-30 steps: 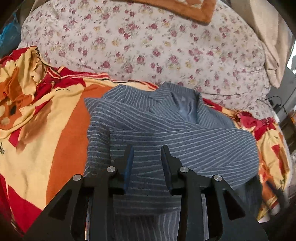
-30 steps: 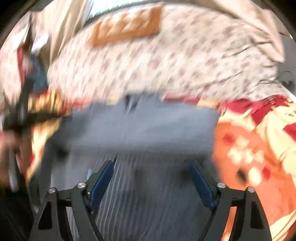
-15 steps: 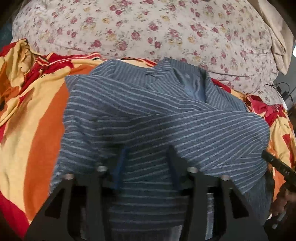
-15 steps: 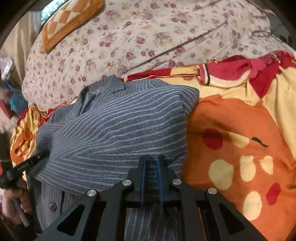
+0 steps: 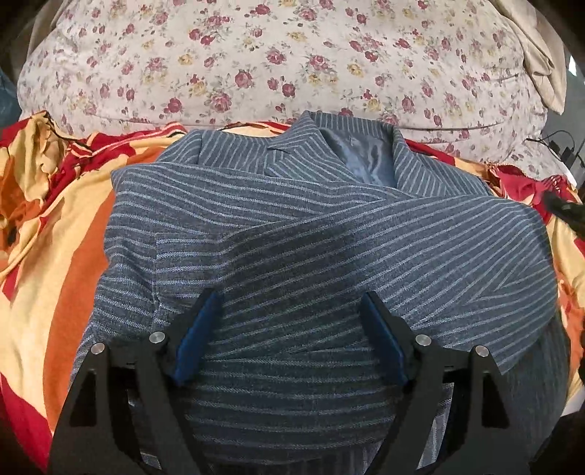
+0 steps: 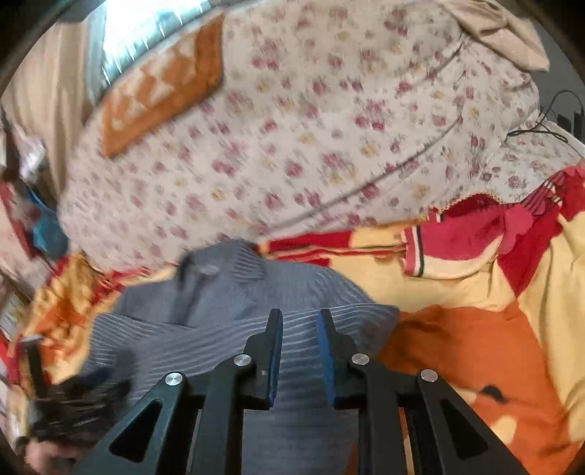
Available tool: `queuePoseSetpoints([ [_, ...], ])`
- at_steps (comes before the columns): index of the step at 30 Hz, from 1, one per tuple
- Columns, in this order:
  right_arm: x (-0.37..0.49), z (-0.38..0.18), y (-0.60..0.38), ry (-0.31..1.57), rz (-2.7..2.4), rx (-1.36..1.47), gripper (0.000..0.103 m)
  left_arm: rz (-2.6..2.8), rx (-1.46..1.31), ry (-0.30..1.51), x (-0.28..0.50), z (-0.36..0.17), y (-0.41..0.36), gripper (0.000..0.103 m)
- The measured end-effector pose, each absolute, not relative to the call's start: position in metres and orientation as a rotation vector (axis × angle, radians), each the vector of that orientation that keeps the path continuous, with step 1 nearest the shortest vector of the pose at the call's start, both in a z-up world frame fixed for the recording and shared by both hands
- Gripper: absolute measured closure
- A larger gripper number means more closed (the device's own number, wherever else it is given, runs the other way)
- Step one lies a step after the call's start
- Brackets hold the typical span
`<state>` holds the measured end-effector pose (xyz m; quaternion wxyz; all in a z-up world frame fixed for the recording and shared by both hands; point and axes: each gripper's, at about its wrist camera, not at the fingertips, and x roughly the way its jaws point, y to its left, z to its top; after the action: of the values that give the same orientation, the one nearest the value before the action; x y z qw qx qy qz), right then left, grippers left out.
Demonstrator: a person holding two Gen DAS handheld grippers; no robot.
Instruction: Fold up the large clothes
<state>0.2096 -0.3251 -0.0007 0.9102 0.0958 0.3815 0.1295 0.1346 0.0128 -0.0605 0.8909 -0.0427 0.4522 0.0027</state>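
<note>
A bed fills both views, spread with a blanket (image 5: 55,263) patterned in orange, yellow and red. Beyond the blanket lies a bulky floral quilt (image 5: 278,69), white with small red roses. On the quilt's far edge rests an orange-and-cream checked cushion (image 6: 164,87). Behind the cushion, daylight glares through a window (image 6: 146,25). A beige cloth (image 6: 497,33) lies at the quilt's right end, black cables (image 6: 541,124) beside it.

Jacket (image 5: 329,234) on the blanket (image 5: 65,237), quilt (image 5: 278,62) behind, cushion (image 6: 164,87) atop the quilt.
</note>
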Motion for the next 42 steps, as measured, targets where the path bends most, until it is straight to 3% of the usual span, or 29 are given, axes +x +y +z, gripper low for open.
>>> queuePoseSetpoints([
  [4,0.246,-0.059,-0.338,1.033,0.113,0.171,0.086,0.013,-0.1,0.919,0.135,-0.06,0.013,0.023],
  [11,0.243,-0.053,-0.349,0.978,0.118,0.231,0.085,0.019,-0.09,0.925,0.136,-0.06,0.013,0.023],
  [17,0.207,-0.003,-0.335,0.771,0.267,0.265,0.085,0.021,-0.083,0.934,0.138,-0.061,0.012,0.023],
  [20,0.203,-0.016,-0.312,0.843,0.312,0.184,0.084,0.023,-0.082,0.933,0.138,-0.061,0.012,0.023],
  [22,0.213,-0.05,-0.305,1.005,0.268,0.146,0.082,0.02,-0.078,0.932,0.138,-0.061,0.012,0.023],
  [31,0.173,0.001,-0.314,0.774,0.366,0.263,0.08,0.022,-0.078,0.929,0.139,-0.062,0.012,0.023],
  [35,0.178,-0.041,-0.292,1.017,0.331,0.118,0.08,0.03,-0.073,0.924,0.139,-0.062,0.012,0.022],
  [42,0.179,-0.038,-0.278,1.008,0.312,0.081,0.071,0.033,-0.07,0.922,0.139,-0.062,0.01,0.021],
])
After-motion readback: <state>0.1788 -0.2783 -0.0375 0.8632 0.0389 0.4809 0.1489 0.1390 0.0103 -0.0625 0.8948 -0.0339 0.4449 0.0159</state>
